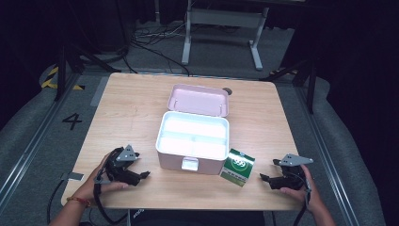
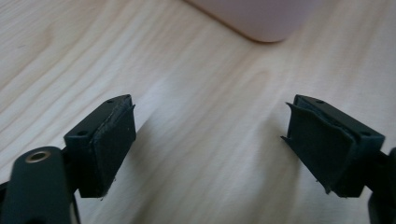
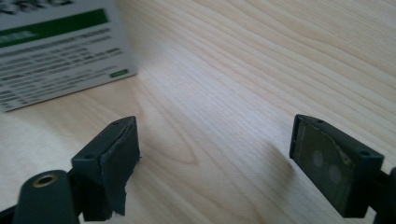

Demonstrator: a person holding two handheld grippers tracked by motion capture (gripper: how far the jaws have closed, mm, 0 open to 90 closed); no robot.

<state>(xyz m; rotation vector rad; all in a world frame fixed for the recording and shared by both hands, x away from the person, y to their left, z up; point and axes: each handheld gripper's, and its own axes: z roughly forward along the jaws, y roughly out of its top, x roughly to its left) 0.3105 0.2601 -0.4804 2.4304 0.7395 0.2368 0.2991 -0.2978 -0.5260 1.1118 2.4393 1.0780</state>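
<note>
**Packet beside open box: start position**

Packet, green and white, lying flat on tabletop, just beside front right corner of box, possibly touching. Printed face up, visible at upper left in right gripper view. Placed near box, probably for loading into it.

Box pink, lid swung back and standing open; white tray inside bare, ready to receive. Latch at front, facing person.

Left gripper resting low on tabletop, left of box, jaws spread wide, nothing between them; box corner ahead in left gripper view.

Right gripper resting low, right of packet, jaws wide apart and empty, aimed toward packet. Nearer of the two, so likely the one to pick. Packet lies flat: edge grasp probably needed.
</note>
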